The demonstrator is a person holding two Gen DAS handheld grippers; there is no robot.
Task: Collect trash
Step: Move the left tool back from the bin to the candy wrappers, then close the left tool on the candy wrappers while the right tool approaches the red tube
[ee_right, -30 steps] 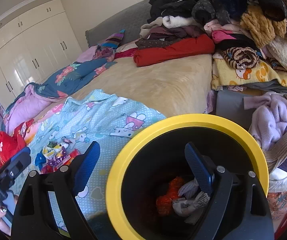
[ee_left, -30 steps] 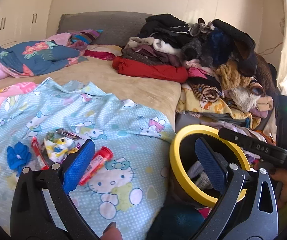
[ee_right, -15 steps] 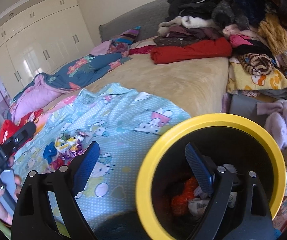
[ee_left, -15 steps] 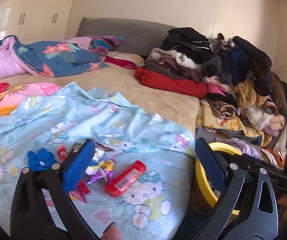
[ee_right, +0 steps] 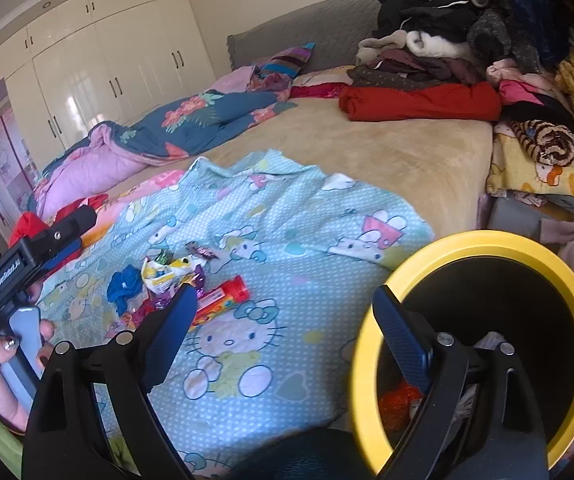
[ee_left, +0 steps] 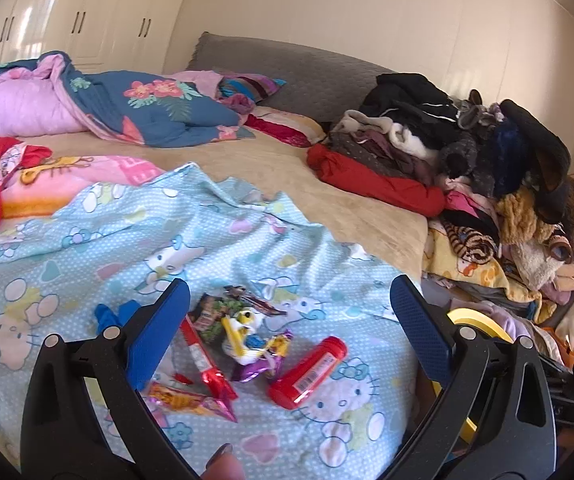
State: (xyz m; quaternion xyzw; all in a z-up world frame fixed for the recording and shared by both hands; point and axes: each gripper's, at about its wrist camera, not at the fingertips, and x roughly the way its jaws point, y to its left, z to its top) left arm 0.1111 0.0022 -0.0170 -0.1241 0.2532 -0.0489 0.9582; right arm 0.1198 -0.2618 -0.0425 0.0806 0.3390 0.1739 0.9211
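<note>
A small heap of trash lies on the light blue Hello Kitty sheet [ee_left: 215, 248]: a red tube [ee_left: 308, 369], candy wrappers [ee_left: 247, 332], a red wrapper [ee_left: 203, 368] and a crumpled blue scrap [ee_left: 107, 316]. My left gripper [ee_left: 287, 332] is open and empty, hovering just before the heap. The heap also shows in the right wrist view, with the red tube [ee_right: 223, 298] and the wrappers [ee_right: 167, 274]. My right gripper [ee_right: 287, 332] is open and empty, over the bed's edge beside the yellow-rimmed black bin [ee_right: 487, 244], which holds some trash.
A pile of clothes [ee_left: 467, 152] fills the bed's right side. A blue floral quilt [ee_left: 147, 108] and pink bedding [ee_left: 19, 108] lie at the far left. White wardrobes [ee_right: 87, 76] stand behind. The bin's rim [ee_left: 475, 320] shows at the left view's right.
My left gripper has swung left from the bin to the trash heap on the sheet. My right gripper has shifted left, so the bin now sits at the right of its view.
</note>
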